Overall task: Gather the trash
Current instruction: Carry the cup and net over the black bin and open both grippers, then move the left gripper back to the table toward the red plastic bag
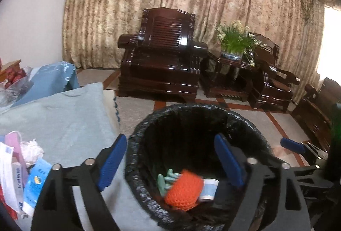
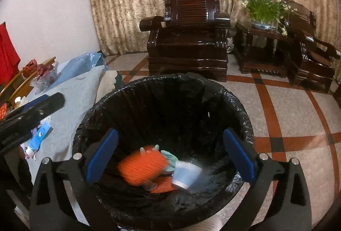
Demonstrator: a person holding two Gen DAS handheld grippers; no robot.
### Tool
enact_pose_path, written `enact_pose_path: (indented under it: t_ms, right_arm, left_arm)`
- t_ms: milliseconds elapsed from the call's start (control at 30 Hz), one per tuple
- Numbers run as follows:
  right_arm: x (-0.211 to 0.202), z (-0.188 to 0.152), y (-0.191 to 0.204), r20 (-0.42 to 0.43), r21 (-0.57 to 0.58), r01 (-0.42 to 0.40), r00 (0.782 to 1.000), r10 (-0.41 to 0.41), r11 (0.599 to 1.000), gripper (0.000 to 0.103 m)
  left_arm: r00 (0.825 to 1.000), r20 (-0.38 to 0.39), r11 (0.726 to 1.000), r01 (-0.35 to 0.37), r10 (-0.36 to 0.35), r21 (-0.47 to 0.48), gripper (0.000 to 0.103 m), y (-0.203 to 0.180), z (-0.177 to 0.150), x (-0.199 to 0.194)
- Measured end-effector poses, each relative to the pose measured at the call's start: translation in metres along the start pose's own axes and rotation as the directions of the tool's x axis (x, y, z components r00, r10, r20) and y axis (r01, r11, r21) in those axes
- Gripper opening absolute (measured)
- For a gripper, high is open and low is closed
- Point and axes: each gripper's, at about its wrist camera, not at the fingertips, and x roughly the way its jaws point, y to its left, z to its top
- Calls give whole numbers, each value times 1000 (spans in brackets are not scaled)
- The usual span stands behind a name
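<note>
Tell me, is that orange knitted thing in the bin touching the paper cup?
Touching. In the left wrist view the orange knitted thing overlaps the paper cup with no gap, both lying at the bottom of the black-lined bin.

Left hand-held gripper (image 1: 170, 161) jaws spread wide, empty; right hand-held gripper (image 2: 170, 155) likewise.
</note>
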Motion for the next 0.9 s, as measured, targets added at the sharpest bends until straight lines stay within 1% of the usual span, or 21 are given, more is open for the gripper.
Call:
enact_pose_path:
  t_ms: [100,167,333,433,533,633,667,733,833,900]
  right_arm:
    - [-3,1,7,4,2,-8,1000,8,1000,97]
    - [-6,2,15,8,-2,-23,1000,23,1000,97]
    - [-8,3,49,9,-36,-76,997,76,996,97]
    - [-5,7,77,5,-67,-123,992,124,990,97]
    - [-4,8,108,-1,-104,-169,985,170,980,97]
    - [-3,9,140,-6,-144,-220,975,222,965,97]
    - [-3,9,152,-7,-159,-237,971,239,958,97]
    - [-2,9,172,-10,-182,-269,962,272,946,97]
    - [1,6,202,-20,-214,-303,952,306,928,97]
    - [5,3,219,-29,-230,-323,945,325,918,97]
  left_arm:
    - [999,17,999,-35,35,-11,92,14,0,-12]
    - [998,28,998,-56,57,-20,93,26,-2,-23]
    - [992,45,991,-118,121,-57,93,54,-9,-49]
    - [983,53,982,-172,176,-81,93,76,-18,-68]
    - [967,61,965,-239,246,-104,93,100,-27,-88]
    - [952,65,948,-290,300,-130,93,123,-33,-103]
    - [942,66,938,-317,328,-143,93,135,-37,-111]
    - [930,66,924,-349,362,-156,93,148,-44,-121]
    - [902,50,891,-414,429,-186,93,178,-57,-137]
    - [886,37,872,-445,462,-205,93,194,-66,-145]
